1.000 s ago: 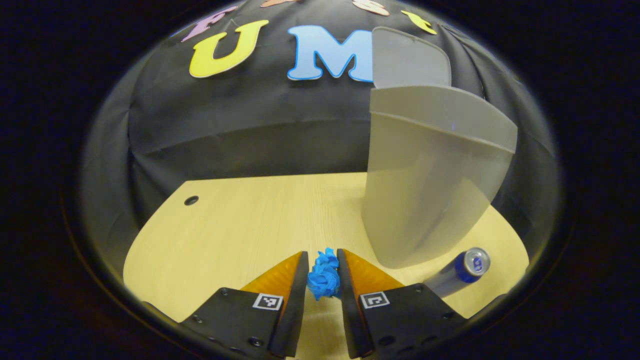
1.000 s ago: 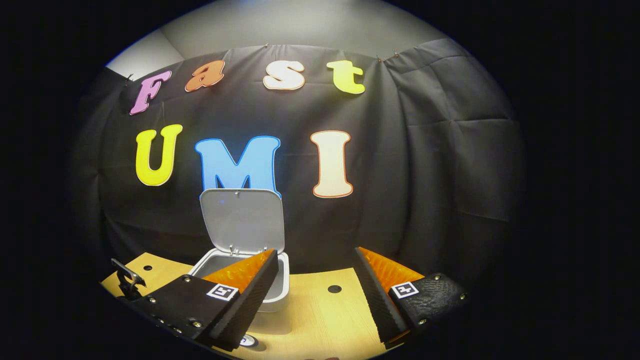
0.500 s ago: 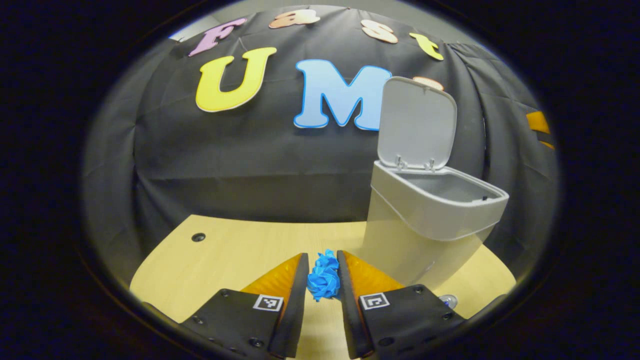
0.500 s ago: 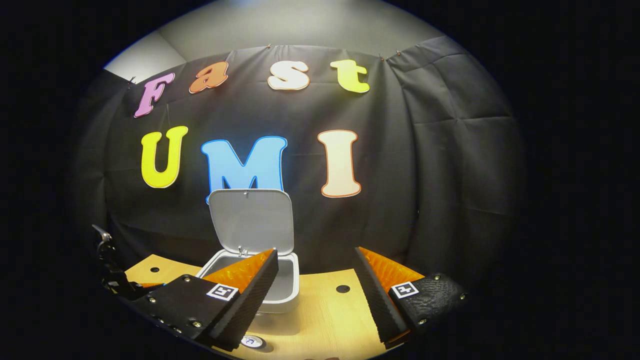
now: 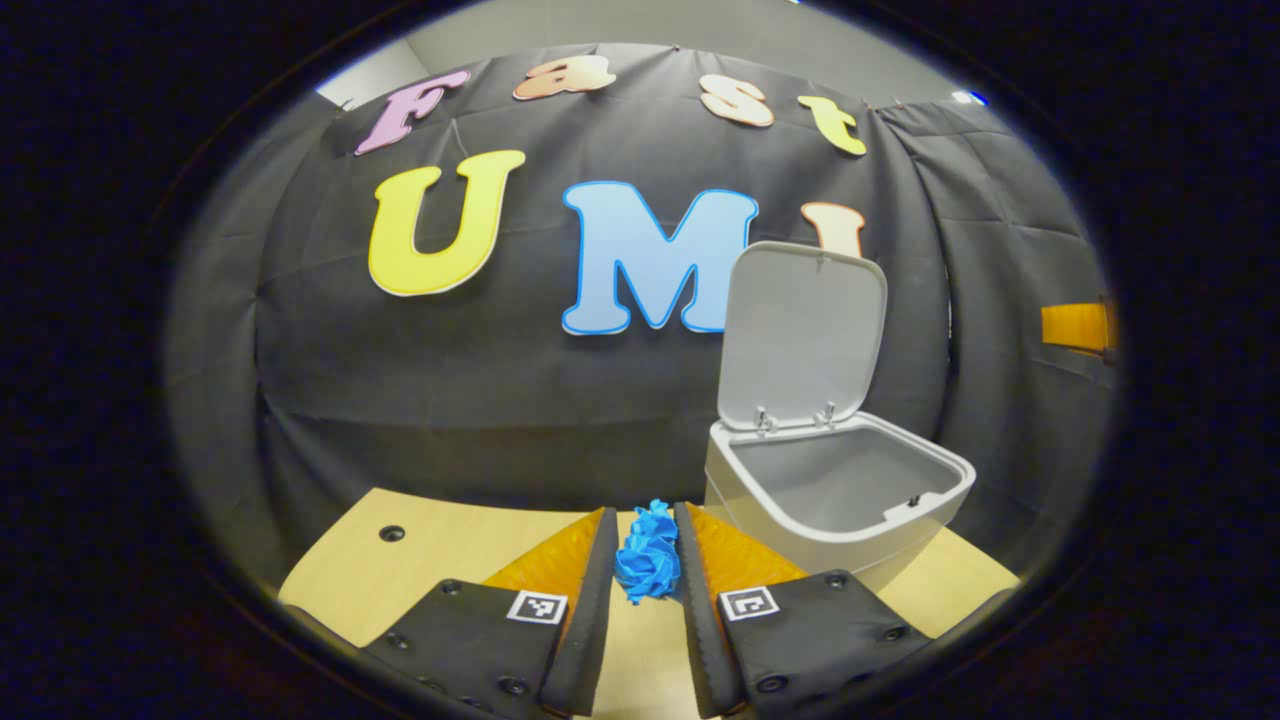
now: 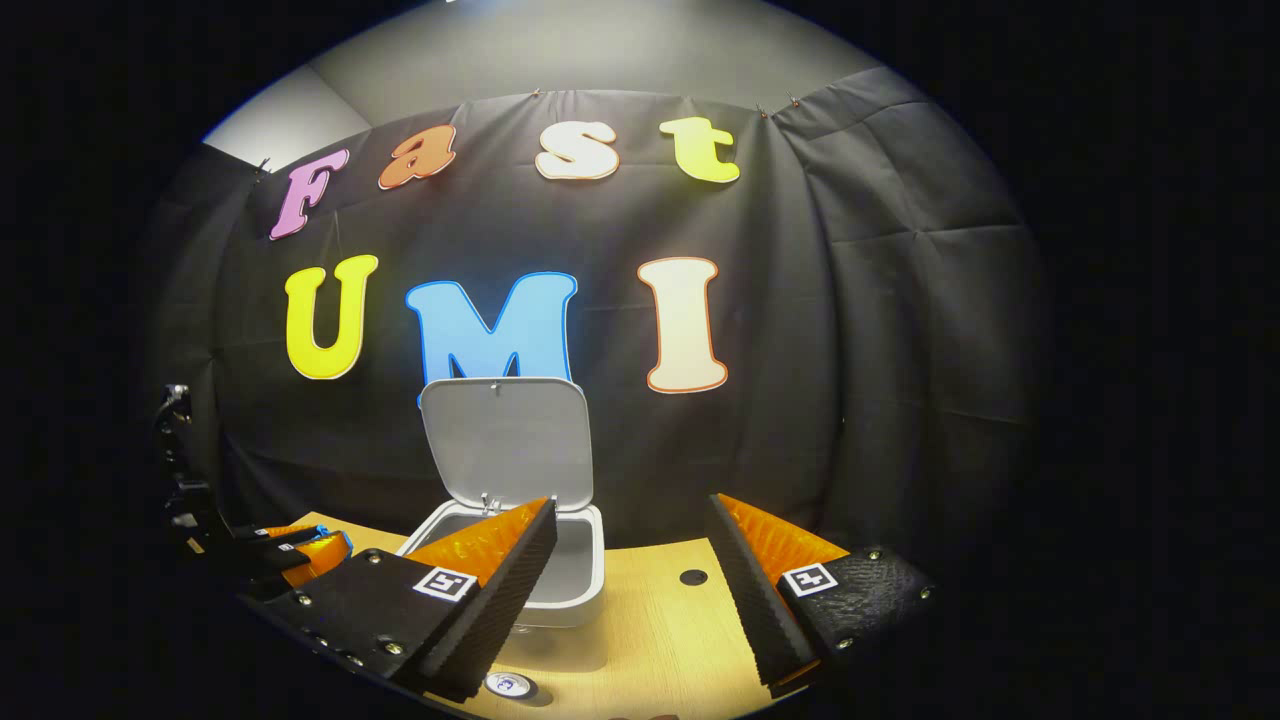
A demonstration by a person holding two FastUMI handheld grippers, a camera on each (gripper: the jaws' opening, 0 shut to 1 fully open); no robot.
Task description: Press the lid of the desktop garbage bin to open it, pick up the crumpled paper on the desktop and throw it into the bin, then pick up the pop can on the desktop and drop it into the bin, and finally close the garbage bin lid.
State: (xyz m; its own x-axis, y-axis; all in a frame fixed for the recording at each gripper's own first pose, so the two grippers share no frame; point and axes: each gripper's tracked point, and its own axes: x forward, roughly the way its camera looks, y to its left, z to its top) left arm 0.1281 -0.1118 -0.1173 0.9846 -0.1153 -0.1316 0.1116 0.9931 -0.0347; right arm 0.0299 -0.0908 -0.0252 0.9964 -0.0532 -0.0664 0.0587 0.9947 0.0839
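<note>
- Bin [image 5: 835,520] first, the biggest piece on the desk [image 5: 440,550]: pale grey plastic, rounded corners, sitting right of centre in the left gripper view. Its lid [image 5: 805,335] stands upright on two small hinges at the back edge and the mouth gapes wide. I'd call it a rigid, light shell that could skid if bumped, so the drop should come from above.
- Lid again, for later: flat and stiff by the look of it. Pushing its top edge forward looks like the way to shut it.
- Pop can [image 6: 508,684] next: just its round top peeks in at the bottom edge of the right gripper view, in front of the bin. Likely thin, smooth metal that dents easily, so take it across the body.
- Crumpled paper [image 5: 648,552], the smallest: a bright blue wad, all folds and ridges, at lower centre of the left gripper view. Soft, springy and almost weightless, I'd say, so a light squeeze across its middle will do.
- Left gripper [image 5: 647,570] is clamped on that wad, both fingers pressing its sides, left of the bin's mouth.
- Right gripper [image 6: 630,585] hangs with jaws wide apart and nothing between them.
</note>
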